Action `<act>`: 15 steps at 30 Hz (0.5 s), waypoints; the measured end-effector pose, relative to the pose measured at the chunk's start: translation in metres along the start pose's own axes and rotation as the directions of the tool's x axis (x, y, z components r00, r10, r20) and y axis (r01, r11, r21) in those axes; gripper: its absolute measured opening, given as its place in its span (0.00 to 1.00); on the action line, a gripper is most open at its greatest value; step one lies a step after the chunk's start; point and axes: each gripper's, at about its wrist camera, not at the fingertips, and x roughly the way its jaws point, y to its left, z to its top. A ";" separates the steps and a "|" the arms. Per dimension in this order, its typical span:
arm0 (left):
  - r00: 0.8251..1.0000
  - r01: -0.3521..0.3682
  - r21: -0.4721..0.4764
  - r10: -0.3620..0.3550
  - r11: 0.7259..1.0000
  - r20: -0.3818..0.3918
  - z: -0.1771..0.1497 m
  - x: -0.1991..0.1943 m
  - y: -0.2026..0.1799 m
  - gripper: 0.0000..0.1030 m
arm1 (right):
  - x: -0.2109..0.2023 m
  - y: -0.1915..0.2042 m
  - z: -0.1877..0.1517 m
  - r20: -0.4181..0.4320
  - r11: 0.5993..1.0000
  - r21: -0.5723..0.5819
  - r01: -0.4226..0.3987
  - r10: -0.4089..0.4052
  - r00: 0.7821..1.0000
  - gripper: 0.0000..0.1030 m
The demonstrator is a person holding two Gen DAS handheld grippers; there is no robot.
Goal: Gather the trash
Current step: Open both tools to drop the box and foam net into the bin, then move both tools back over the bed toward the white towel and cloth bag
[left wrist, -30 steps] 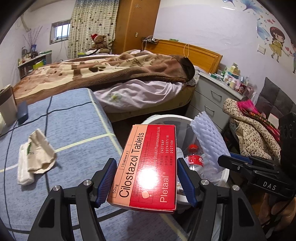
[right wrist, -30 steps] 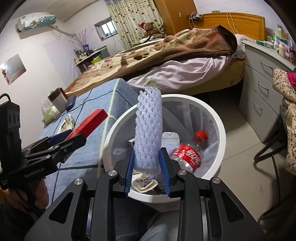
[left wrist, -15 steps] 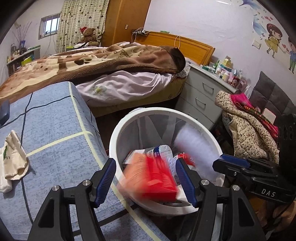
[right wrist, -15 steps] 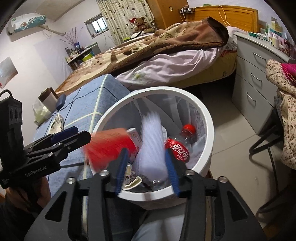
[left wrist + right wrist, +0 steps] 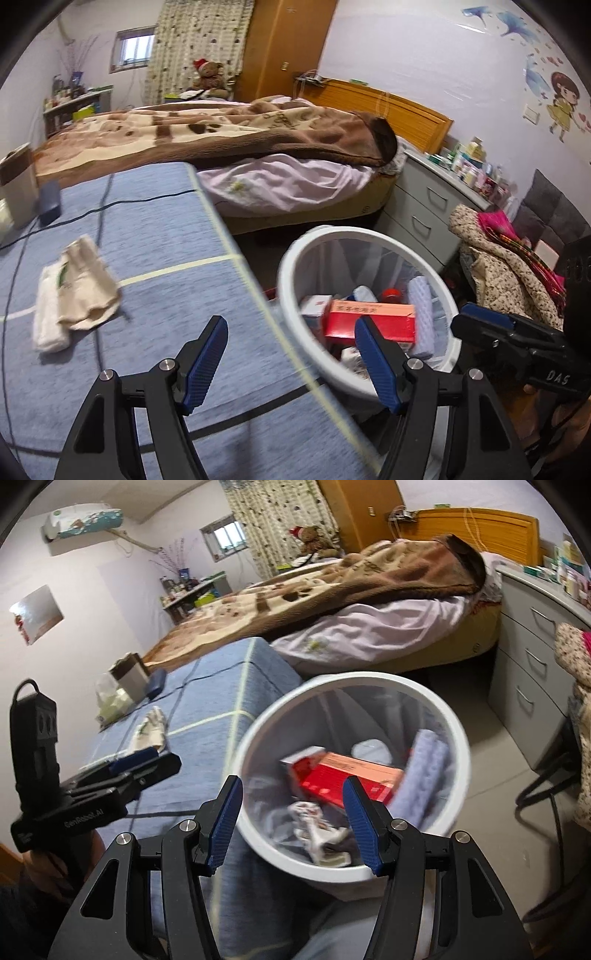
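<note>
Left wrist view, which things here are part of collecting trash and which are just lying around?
Part of the job:
white bin
red tablet box
foam net sleeve
crumpled cloth on the blue cover, possibly

Lying about:
teddy bear
brown blanket
grey drawers

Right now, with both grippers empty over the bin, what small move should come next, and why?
Probably swing the left gripper toward the crumpled cream cloth on the blue bedcover: the red box already lies in the white round bin, and its fingers are opening, empty.

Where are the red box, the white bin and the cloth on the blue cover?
red box [image 5: 371, 320], left wrist view, front side
white bin [image 5: 456, 716], right wrist view, rim
cloth [image 5: 79, 284], left wrist view, middle
</note>
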 end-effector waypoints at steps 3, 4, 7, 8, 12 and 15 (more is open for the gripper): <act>1.000 -0.024 -0.030 0.025 0.999 0.005 -0.005 -0.011 0.015 0.69 | 0.005 0.012 0.002 -0.003 0.999 -0.025 -0.027 0.027 1.000 0.56; 0.999 -0.035 -0.041 0.035 0.999 0.010 -0.008 -0.016 0.022 0.68 | 0.006 0.015 0.002 -0.004 0.999 -0.033 -0.034 0.034 0.999 0.56; 0.997 -0.067 -0.070 0.068 0.995 0.019 -0.013 -0.027 0.037 0.66 | 0.010 0.029 0.004 -0.007 0.996 -0.062 -0.060 0.060 0.998 0.56; 0.997 -0.074 -0.077 0.076 0.994 0.021 -0.015 -0.030 0.042 0.66 | 0.011 0.033 0.004 -0.011 0.995 -0.071 -0.066 0.066 0.998 0.56; 0.992 -0.122 -0.119 0.126 0.985 0.024 -0.023 -0.042 0.066 0.66 | 0.018 0.046 0.004 -0.035 0.991 -0.104 -0.090 0.087 0.996 0.56; 0.988 -0.146 -0.143 0.151 0.979 0.025 -0.028 -0.049 0.080 0.62 | 0.024 0.055 0.005 -0.054 0.986 -0.125 -0.108 0.102 0.993 0.56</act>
